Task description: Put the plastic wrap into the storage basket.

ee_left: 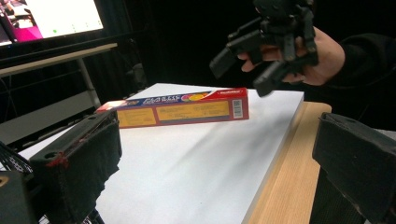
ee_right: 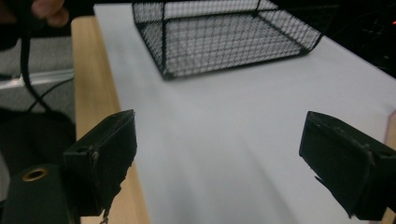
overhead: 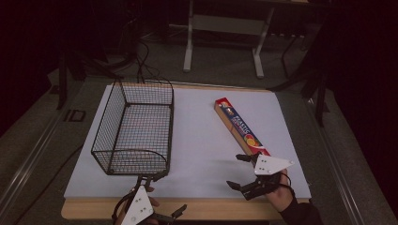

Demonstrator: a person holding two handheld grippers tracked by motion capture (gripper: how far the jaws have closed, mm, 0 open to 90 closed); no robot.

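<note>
High view: one long, narrow cardboard box (overhead: pixel 241 129) of plastic wrap lies flat on the white board (overhead: pixel 197 136), right of centre, running from the far middle toward the near right. One wire basket (overhead: pixel 133 127) stands on the left half, well apart from the box, with nothing in it. Right gripper (overhead: pixel 243 171) sits at the near right with jaws spread wide and holding nothing, just beside the box's near end; whether it touches the box cannot be told. Left gripper (overhead: pixel 162 197) is at the near edge, just short of the basket, jaws apart and holding nothing.

Left gripper view: the box (ee_left: pixel 180 108) shows one yellow long side and a printed top, lying level on the board. The right gripper (ee_left: pixel 243 70) hangs above and beyond its barcode end. This view's own two black jaws stand wide apart with only board between them.

Right gripper view: jaws wide open over bare board; the basket (ee_right: pixel 224 35) lies ahead.

Handling, as a judgement: likely light, stiff along its length, thin card walls that dent under a hard squeeze, printed faces somewhat slick. Best hold is across the narrow width, on the two long sides, near mid-length; a grip at one end would probably let the far end droop or swing.
</note>
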